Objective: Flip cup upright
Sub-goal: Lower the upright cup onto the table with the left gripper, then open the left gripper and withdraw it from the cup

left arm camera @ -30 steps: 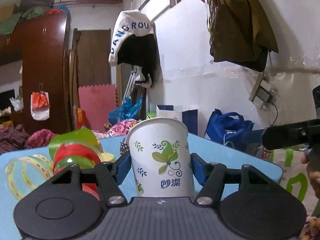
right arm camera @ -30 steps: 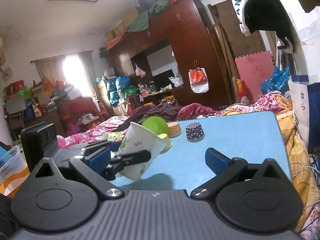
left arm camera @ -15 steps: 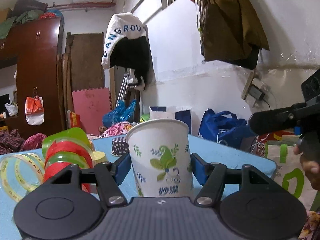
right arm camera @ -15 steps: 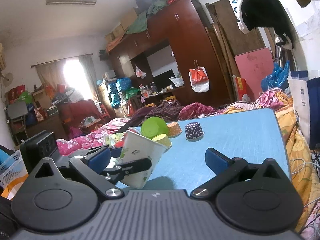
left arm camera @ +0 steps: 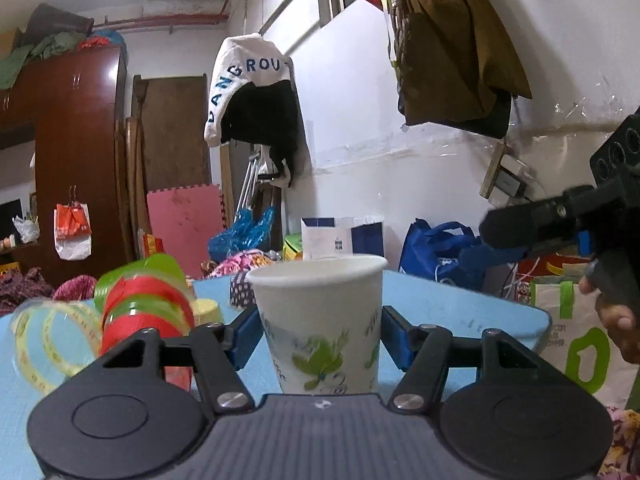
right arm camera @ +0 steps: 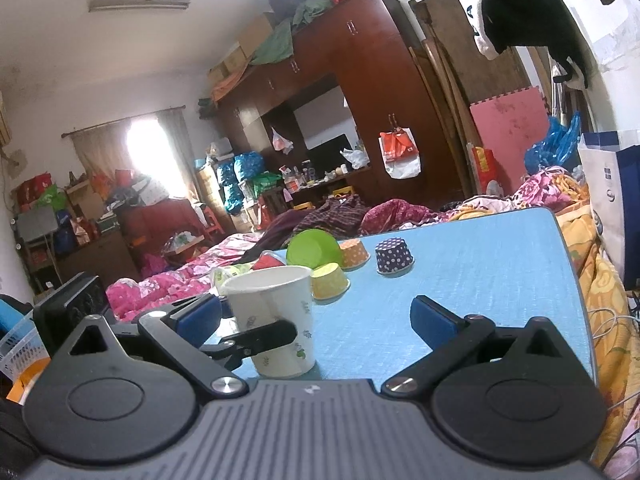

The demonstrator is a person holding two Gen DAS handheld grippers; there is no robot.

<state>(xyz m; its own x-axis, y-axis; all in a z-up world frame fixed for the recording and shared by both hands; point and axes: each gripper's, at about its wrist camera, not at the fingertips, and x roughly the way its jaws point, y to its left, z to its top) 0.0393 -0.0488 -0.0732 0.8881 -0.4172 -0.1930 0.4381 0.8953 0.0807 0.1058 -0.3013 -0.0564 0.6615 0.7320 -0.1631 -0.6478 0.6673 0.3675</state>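
A white paper cup (left arm camera: 322,320) with green leaf prints stands upright, mouth up, on the blue table (left arm camera: 460,308). My left gripper (left arm camera: 320,338) has its blue pads on both sides of the cup, apparently pressing it. In the right wrist view the cup (right arm camera: 274,316) stands with its base on the table (right arm camera: 480,280), the left gripper's fingers (right arm camera: 260,334) across it. My right gripper (right arm camera: 316,316) is open and empty, just right of the cup.
Rolls of coloured tape (left arm camera: 140,304) and small cupcake cups (right arm camera: 394,256) lie on the table's far part, with a green bowl (right arm camera: 314,248). Bags (left arm camera: 440,248) stand past the table's right edge. The right gripper's body (left arm camera: 580,216) is at the right.
The cup was tilted and slightly raised; it has come down and now stands straight with its base on the table. The left gripper lowered with it. The right gripper stayed open.
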